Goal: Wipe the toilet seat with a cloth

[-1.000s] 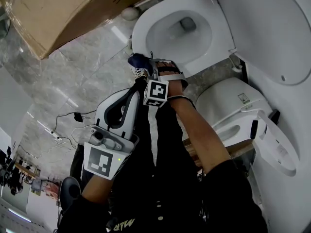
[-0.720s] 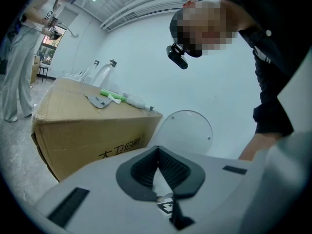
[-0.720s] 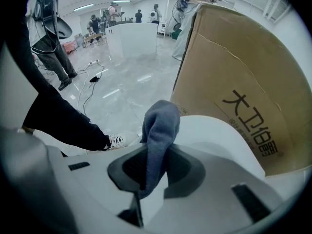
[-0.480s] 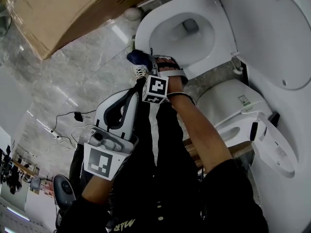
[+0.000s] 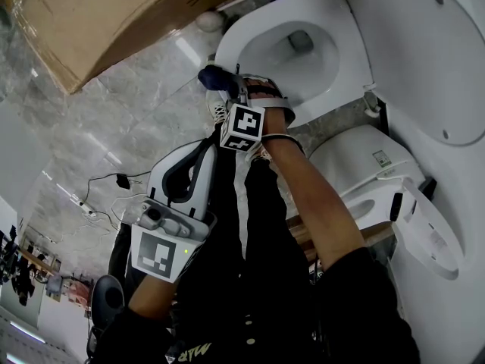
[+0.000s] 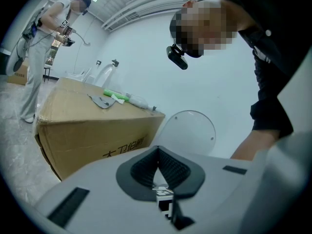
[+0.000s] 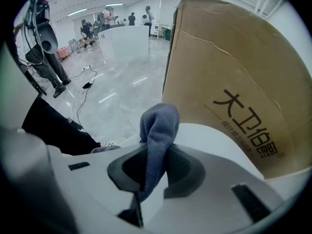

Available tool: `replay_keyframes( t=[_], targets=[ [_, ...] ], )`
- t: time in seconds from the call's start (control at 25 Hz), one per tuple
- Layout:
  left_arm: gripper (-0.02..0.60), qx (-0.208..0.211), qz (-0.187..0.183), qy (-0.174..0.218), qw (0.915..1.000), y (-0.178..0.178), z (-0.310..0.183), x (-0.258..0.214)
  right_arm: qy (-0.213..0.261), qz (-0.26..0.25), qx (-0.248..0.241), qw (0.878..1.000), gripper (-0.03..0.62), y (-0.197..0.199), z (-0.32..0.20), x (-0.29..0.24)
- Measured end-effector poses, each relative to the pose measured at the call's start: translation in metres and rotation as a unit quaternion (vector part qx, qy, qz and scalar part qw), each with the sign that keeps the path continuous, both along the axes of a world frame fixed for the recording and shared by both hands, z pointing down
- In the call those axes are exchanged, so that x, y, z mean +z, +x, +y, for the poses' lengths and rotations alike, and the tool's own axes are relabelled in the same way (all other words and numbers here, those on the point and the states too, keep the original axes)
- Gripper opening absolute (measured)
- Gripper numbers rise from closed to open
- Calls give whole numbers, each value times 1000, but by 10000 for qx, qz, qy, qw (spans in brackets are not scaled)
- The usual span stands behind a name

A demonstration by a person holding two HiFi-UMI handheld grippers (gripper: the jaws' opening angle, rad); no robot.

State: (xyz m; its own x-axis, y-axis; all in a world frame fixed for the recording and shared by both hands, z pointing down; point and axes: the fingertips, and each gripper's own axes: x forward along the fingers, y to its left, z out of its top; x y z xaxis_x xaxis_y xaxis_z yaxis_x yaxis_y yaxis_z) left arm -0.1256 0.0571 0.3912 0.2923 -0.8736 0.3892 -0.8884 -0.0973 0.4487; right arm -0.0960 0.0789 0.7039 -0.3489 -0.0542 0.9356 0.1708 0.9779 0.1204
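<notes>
Right tool (image 7: 155, 165) is clamping the blue cloth (image 7: 158, 126) — a fold is standing up between its jaws. In the head view the cloth is sitting at the outer front rim of the seat (image 5: 236, 39), near the box (image 5: 114, 14); contact unclear. Left tool (image 6: 158, 165) is hanging low by the person's legs — jaws together, gripping nothing.

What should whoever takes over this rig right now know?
Left gripper: shut, empty, held back by the person's body, away from the toilet.
Right gripper: shut on the blue-grey cloth, which sticks out past the jaws.
The cloth is at the near rim of the toilet seat; whether it touches is unclear.
Done: the cloth is gripped and at the seat. How much has been wiped cannot be told.
Left: wipe round the seat.
</notes>
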Motion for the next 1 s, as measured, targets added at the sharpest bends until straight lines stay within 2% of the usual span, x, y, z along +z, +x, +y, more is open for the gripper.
replay_keyframes(
  t=[0.52, 1.0],
  targets=[
    [11, -10, -53, 15, 10000, -8, 2, 3, -122, -75, 628, 9979, 67, -9, -36, 1],
    [11, -79, -16, -7, 10000, -15, 1, 6, -86, -113, 987, 9950, 67, -15, -69, 1]
  ],
)
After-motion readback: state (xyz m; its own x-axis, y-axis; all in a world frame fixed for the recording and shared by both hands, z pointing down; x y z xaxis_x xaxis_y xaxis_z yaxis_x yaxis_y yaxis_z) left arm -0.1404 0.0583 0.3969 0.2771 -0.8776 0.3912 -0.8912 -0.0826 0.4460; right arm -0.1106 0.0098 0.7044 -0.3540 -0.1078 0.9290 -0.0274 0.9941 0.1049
